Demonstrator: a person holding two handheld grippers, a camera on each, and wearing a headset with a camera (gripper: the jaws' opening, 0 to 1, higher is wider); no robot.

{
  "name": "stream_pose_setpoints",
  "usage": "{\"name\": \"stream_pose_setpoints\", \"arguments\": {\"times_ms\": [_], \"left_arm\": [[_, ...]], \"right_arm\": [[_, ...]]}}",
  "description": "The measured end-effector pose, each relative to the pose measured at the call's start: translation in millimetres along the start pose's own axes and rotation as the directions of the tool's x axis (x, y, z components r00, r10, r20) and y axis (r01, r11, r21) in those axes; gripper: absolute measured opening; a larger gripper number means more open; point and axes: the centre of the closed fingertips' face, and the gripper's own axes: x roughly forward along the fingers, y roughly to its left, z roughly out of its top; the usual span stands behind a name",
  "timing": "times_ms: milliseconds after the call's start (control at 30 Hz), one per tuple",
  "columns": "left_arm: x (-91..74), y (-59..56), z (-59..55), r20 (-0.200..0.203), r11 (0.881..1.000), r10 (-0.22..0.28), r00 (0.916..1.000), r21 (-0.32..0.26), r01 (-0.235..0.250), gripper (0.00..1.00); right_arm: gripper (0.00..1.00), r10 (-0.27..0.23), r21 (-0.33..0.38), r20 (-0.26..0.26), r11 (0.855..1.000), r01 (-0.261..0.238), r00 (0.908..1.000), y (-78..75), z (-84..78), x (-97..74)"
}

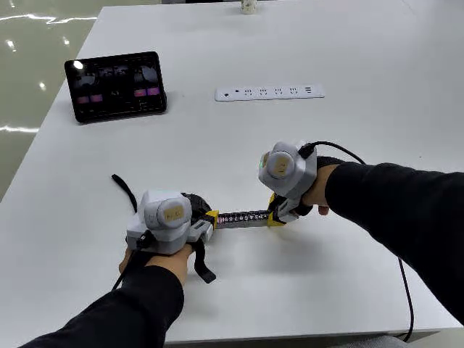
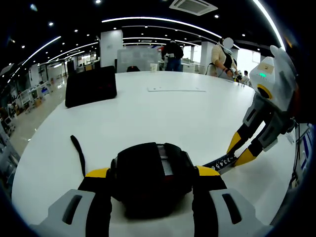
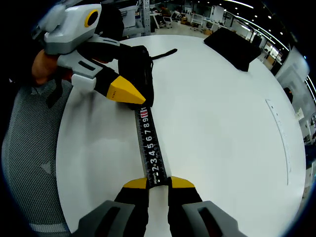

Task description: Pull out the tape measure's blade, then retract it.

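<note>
A black tape measure case (image 2: 152, 173) sits on the white table (image 1: 290, 43), with my left gripper (image 2: 152, 174) shut on its sides. The same case (image 1: 197, 206) lies at the table's near left, and in the right gripper view it (image 3: 136, 66) is beside the left gripper's yellow tip. A short length of numbered blade (image 3: 150, 148) runs out from the case to my right gripper (image 3: 158, 183), which is shut on the blade's end. In the head view the blade (image 1: 241, 217) spans the gap between the left gripper (image 1: 206, 225) and the right gripper (image 1: 275, 216). A black wrist strap (image 1: 123, 190) trails from the case.
A dark tablet (image 1: 116, 85) stands at the far left of the table. A white power strip (image 1: 269, 92) lies beyond the grippers, and a small white cup (image 1: 249, 6) sits at the far edge. People stand in the room behind the table (image 2: 173, 54).
</note>
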Motion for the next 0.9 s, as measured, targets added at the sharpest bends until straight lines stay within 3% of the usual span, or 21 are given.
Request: {"name": "stream_pose_setpoints", "arguments": {"times_ms": [900], "left_arm": [[0.2, -0.4, -0.1, -0.003, 1.000, -0.001, 1.0000, -0.012, 0.001, 0.61]], "right_arm": [[0.11, 0.001, 0.013, 0.025, 1.000, -0.001, 0.9997, 2.1, 12.4, 7.1]]}}
